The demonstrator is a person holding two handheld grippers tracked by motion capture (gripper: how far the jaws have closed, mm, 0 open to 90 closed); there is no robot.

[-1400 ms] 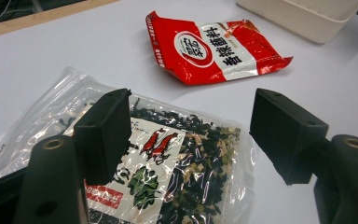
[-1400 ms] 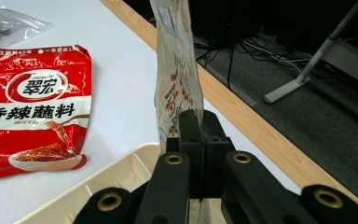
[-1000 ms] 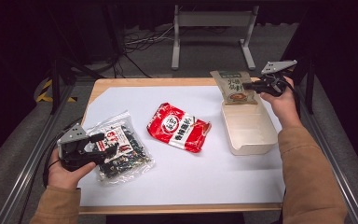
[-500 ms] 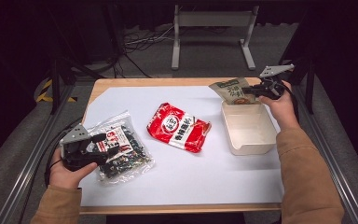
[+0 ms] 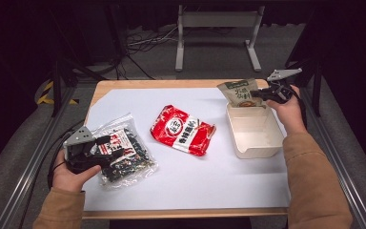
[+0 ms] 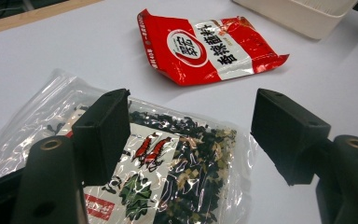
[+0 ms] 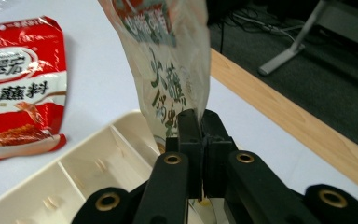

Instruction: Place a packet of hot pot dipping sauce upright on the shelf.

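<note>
My right gripper (image 5: 261,93) is shut on a corner of a beige-green snack packet (image 5: 239,92), which it holds above the far end of the cream tray (image 5: 257,148). In the right gripper view the jaws (image 7: 200,140) pinch the packet's (image 7: 168,60) lower edge over the tray (image 7: 74,177). My left gripper (image 5: 106,149) stands open at the near left, over a clear bag of dark dried flakes (image 5: 128,157). In the left gripper view the bag (image 6: 177,182) lies under the open gripper (image 6: 193,135), and I cannot tell whether the jaws touch it.
A red and white sauce packet (image 5: 183,130) lies flat in the middle of the white mat, between the bag and the tray; it also shows ahead of the left gripper (image 6: 209,49). The wooden table edge (image 5: 171,83) runs along the far side, with a metal stand on the floor beyond.
My right gripper has sunk a little with the beige-green packet at the tray's far end. The left gripper and the clear bag have kept still.
</note>
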